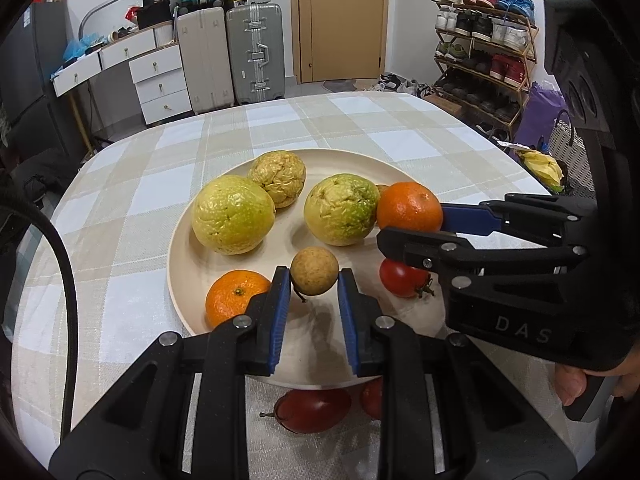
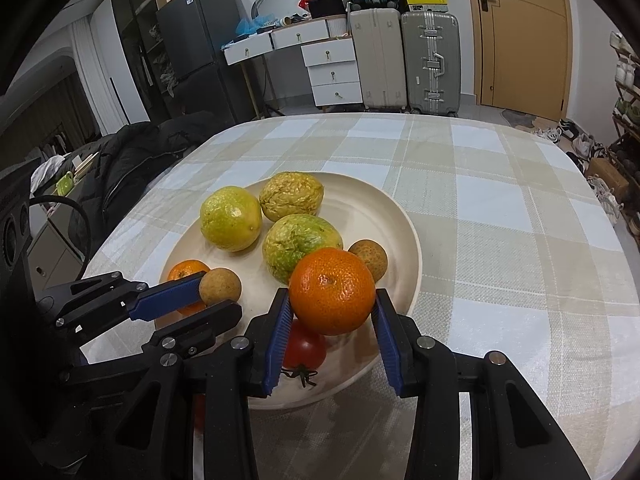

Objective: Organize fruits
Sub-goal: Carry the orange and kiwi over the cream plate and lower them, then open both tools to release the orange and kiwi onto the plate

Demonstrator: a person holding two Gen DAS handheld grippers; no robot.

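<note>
A cream plate (image 1: pixel 184 264) (image 2: pixel 404 240) holds three yellow-green citrus fruits (image 1: pixel 234 214) (image 2: pixel 230 218), a tangerine (image 1: pixel 232 296) and a red tomato (image 1: pixel 402 278) (image 2: pixel 304 346). My left gripper (image 1: pixel 314 280) (image 2: pixel 216 296) is shut on a small brown longan (image 1: pixel 315 271) (image 2: pixel 220 286) above the plate's near side. My right gripper (image 2: pixel 332 306) (image 1: pixel 412 226) is shut on an orange tangerine (image 2: pixel 332 290) (image 1: pixel 409 206) above the plate's right side. A second longan (image 2: pixel 370 258) lies on the plate behind it.
Two red tomatoes (image 1: pixel 312 408) lie on the checked tablecloth (image 1: pixel 120 208) in front of the plate. Suitcases (image 1: pixel 256 52), white drawers (image 1: pixel 160 80), a door and a shoe rack (image 1: pixel 484 52) stand beyond the table.
</note>
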